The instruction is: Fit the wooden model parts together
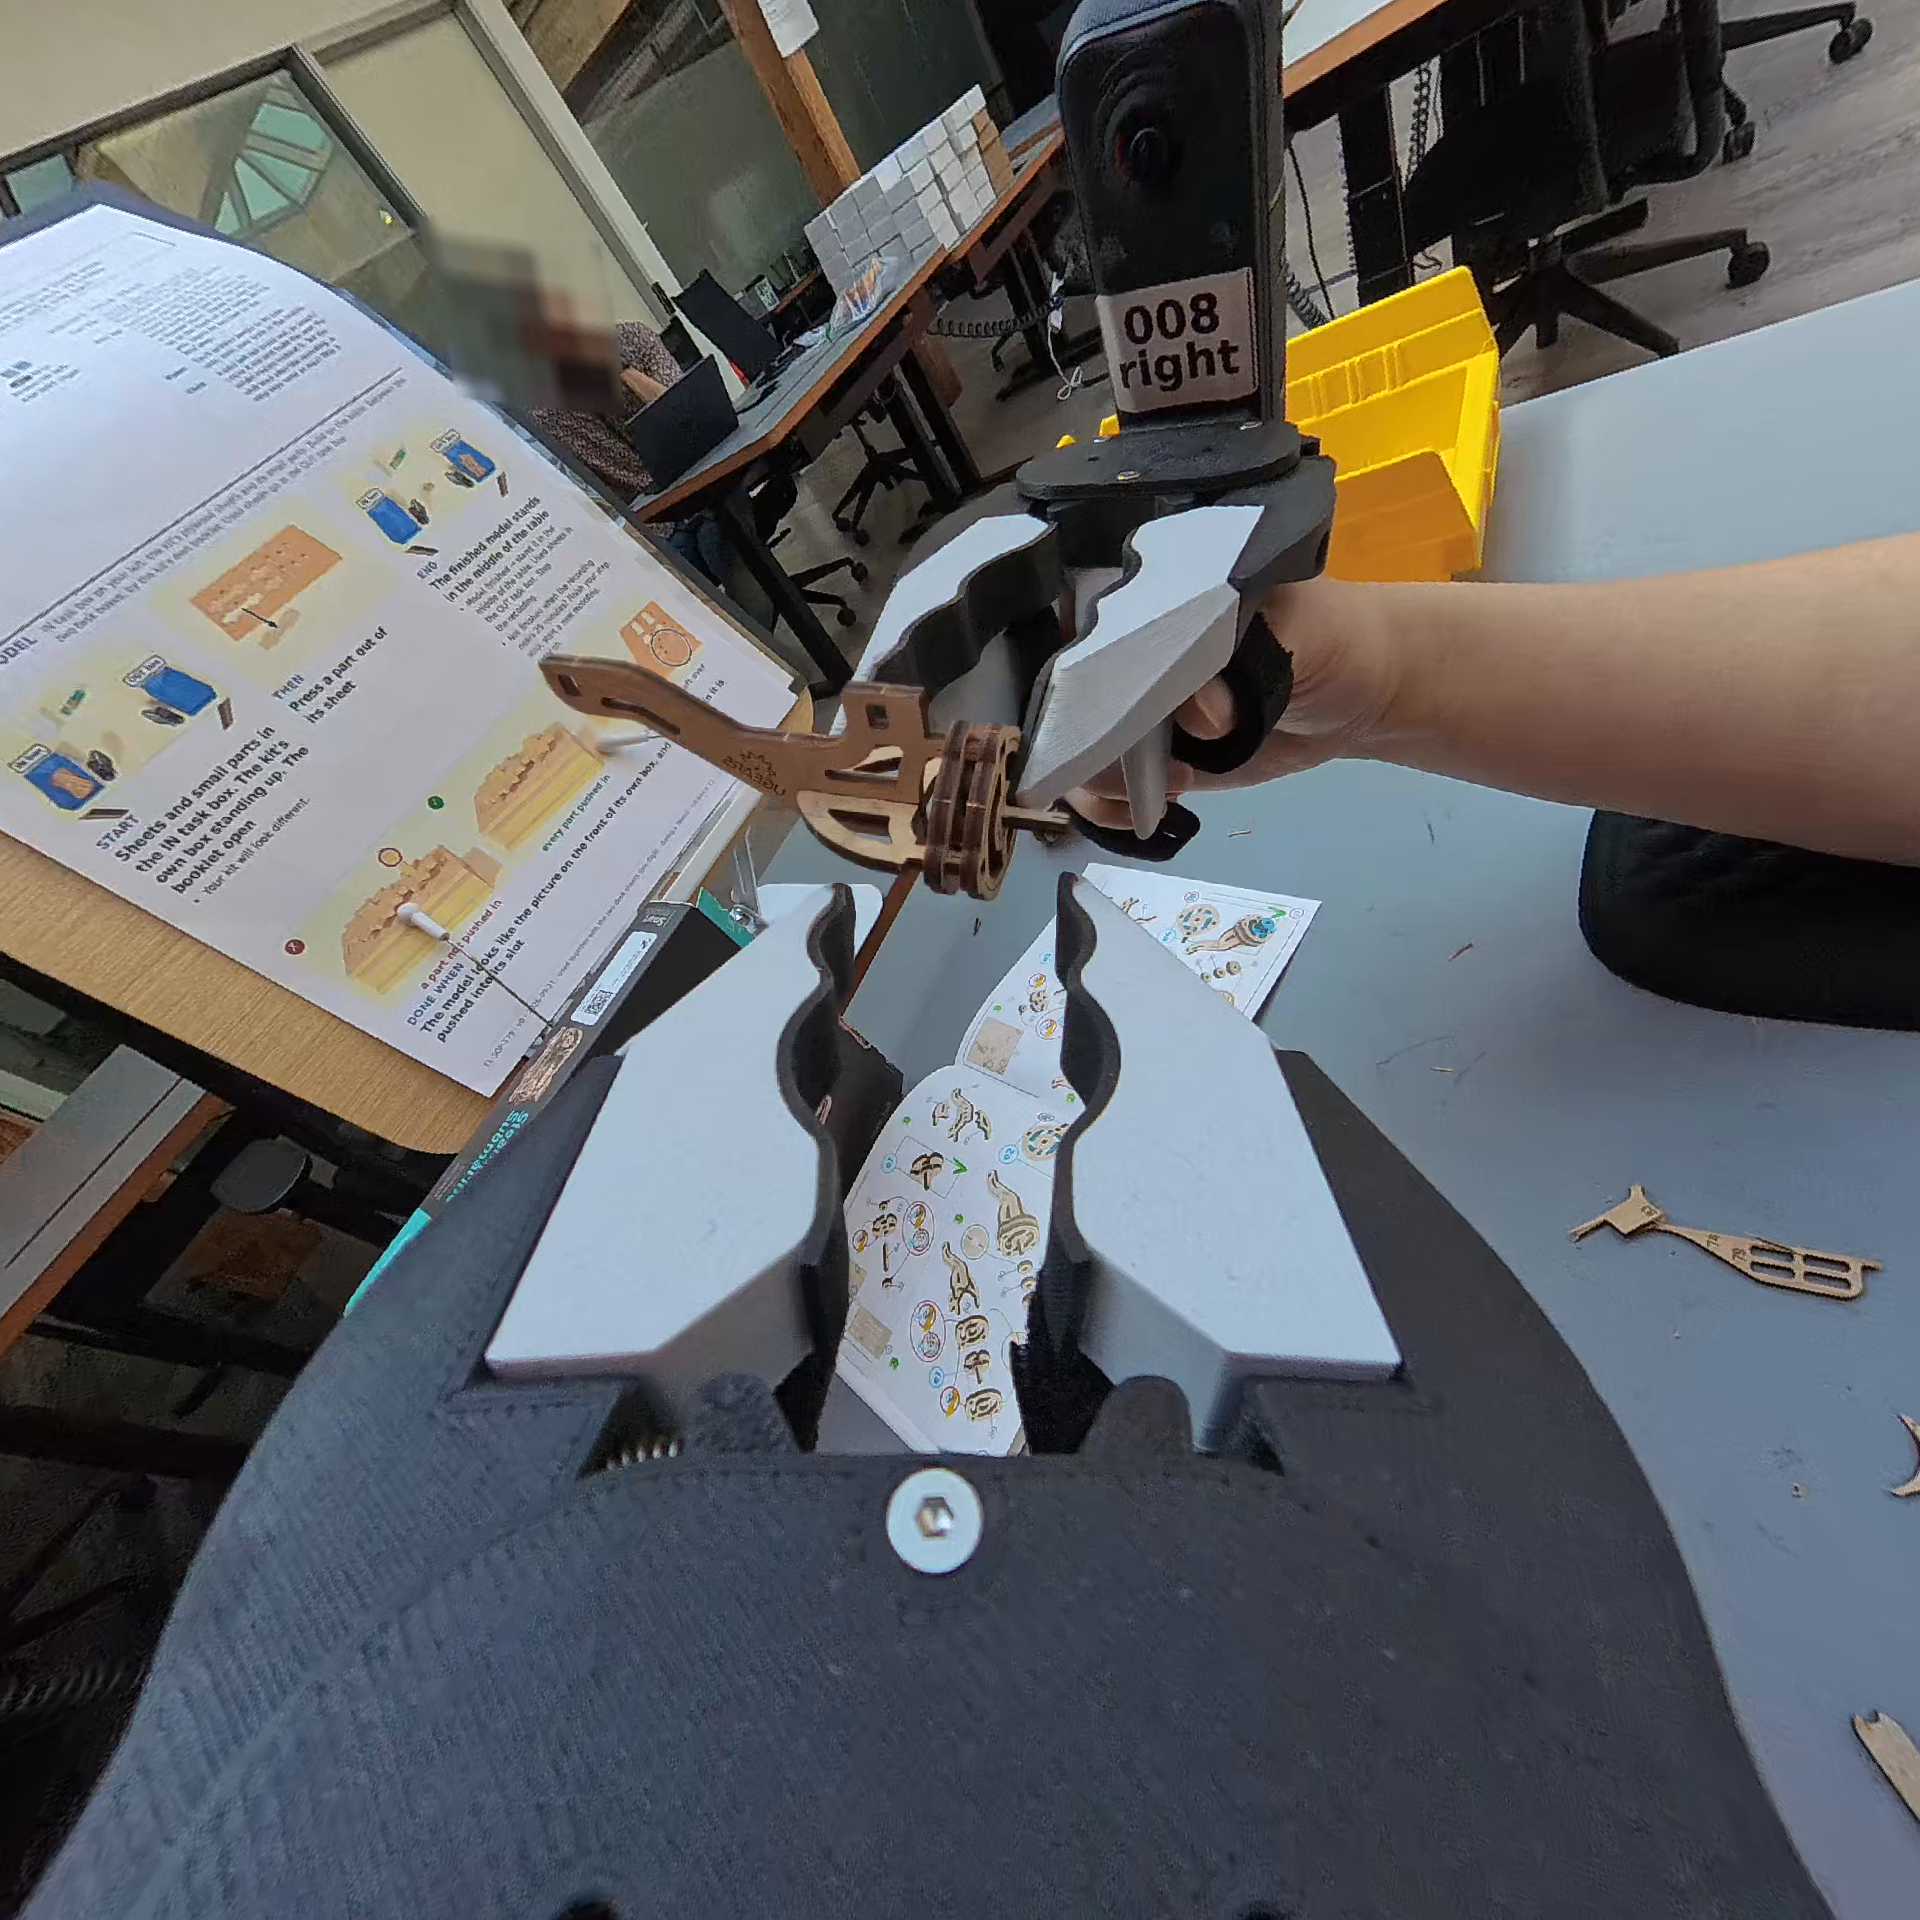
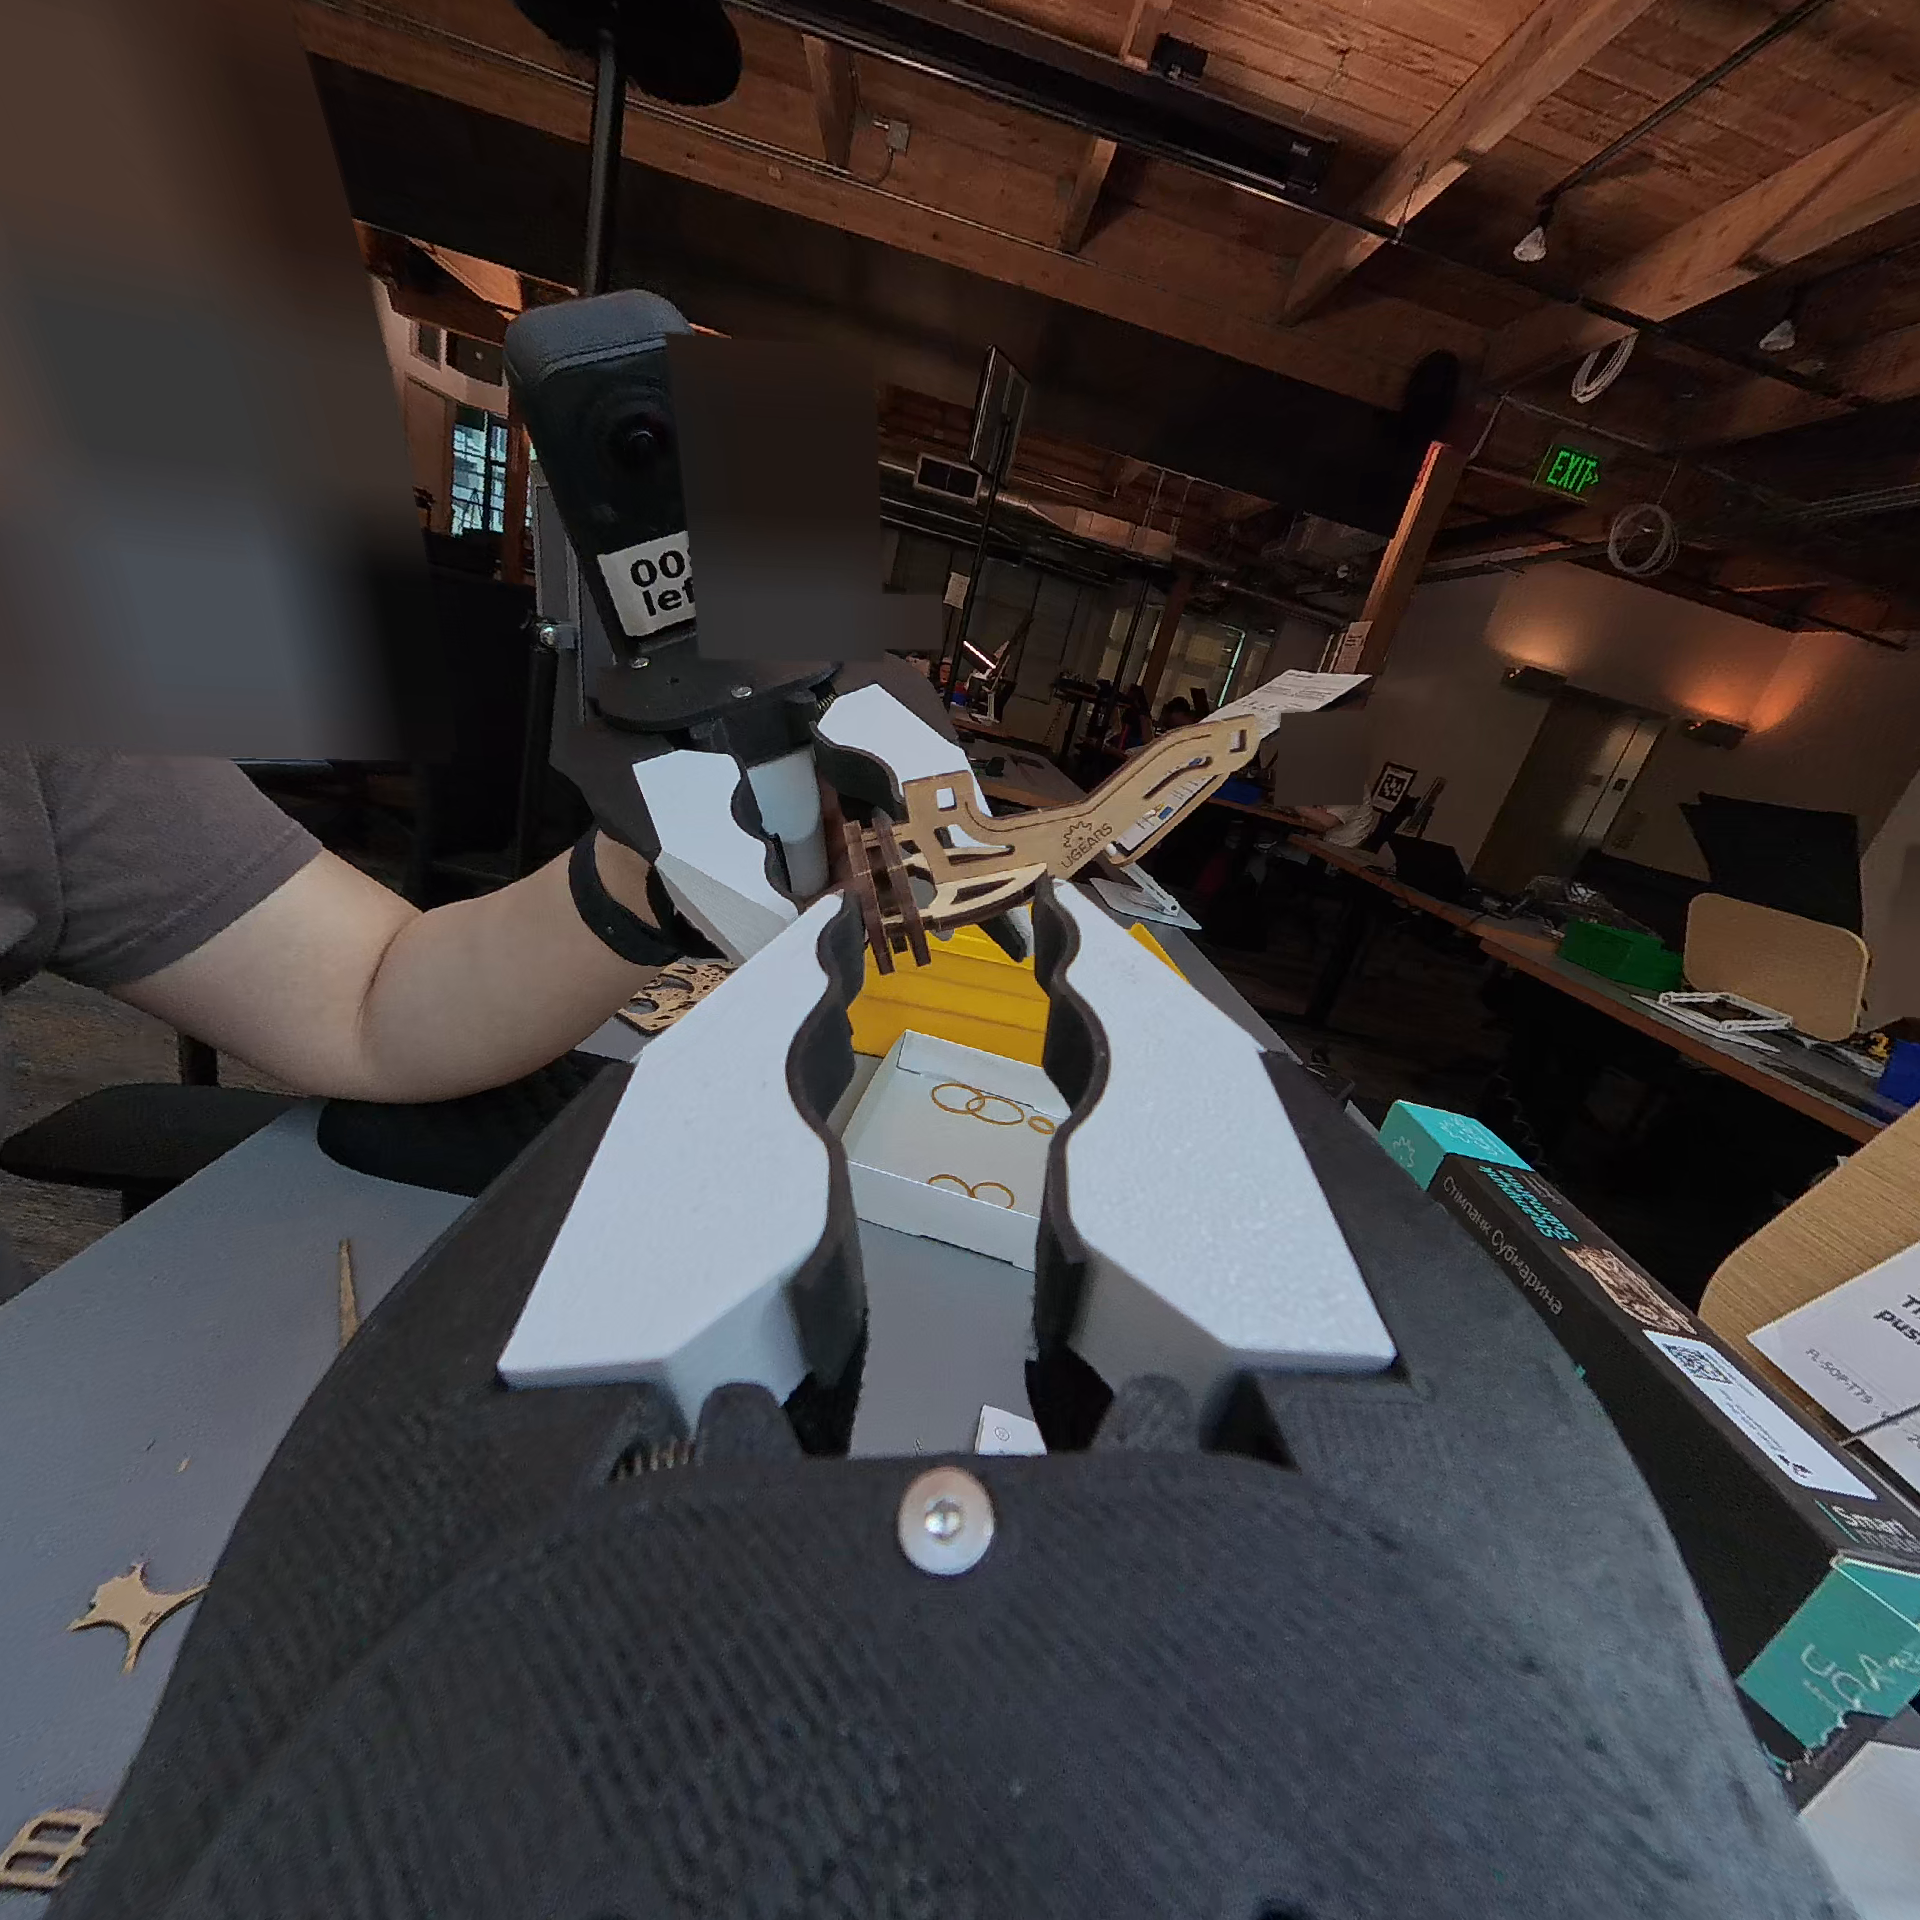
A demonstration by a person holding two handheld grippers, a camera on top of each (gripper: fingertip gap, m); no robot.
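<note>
The wooden model (image 1: 831,769) is a long flat arm joined to a stack of dark round discs (image 1: 966,810) on a small axle. My right gripper (image 1: 961,748) is shut on it in mid-air, one fingertip on the discs and the other on the arm's raised block. In the right wrist view the model (image 2: 1039,831) sits between my right gripper's tips (image 2: 940,914), with the arm pointing up and to the right. My left gripper (image 1: 956,914) is open and empty, with its tips just below the disc stack. A loose flat wooden part (image 1: 1745,1252) lies on the grey table (image 1: 1558,1039).
A large instruction sheet (image 1: 312,675) leans on a board at left. An open picture booklet (image 1: 956,1226) lies under my left gripper. A yellow bin (image 1: 1403,436) stands behind, a white tray with rubber bands (image 2: 956,1143) sits below, and the dark kit box (image 2: 1621,1351) is at right. Wooden scraps (image 2: 135,1610) lie about. Less than 4 cm separates the two grippers' tips.
</note>
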